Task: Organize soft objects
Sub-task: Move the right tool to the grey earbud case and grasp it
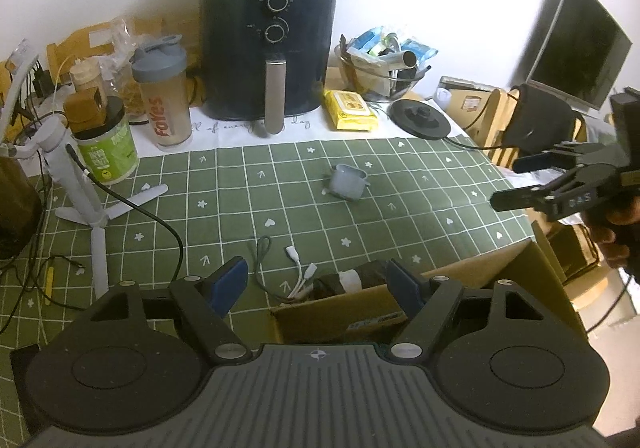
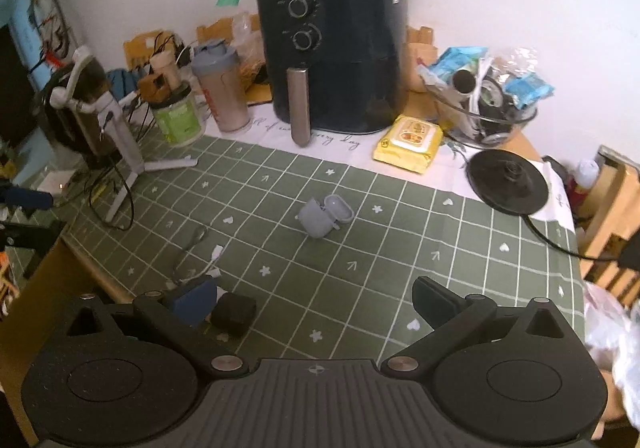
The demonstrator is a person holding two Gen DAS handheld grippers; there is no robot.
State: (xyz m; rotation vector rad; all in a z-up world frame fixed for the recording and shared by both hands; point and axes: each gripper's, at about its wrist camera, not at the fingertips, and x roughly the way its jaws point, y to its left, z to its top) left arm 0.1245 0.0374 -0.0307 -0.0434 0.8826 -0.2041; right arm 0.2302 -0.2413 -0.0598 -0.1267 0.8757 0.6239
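Both my left tool [image 1: 316, 284] and right tool [image 2: 312, 304] hang released. The case [image 2: 322, 219], seemingly soft silicone, lies mid-surface [image 2: 400, 248]; next I reach, pinch gently, carry to the box [image 1: 360, 312].

A dark air fryer [image 2: 334, 59] stood at the back of the surface [image 2: 400, 248], flanked by a shaker bottle [image 2: 222, 87] and a yellow wipes pack [image 2: 408, 143].
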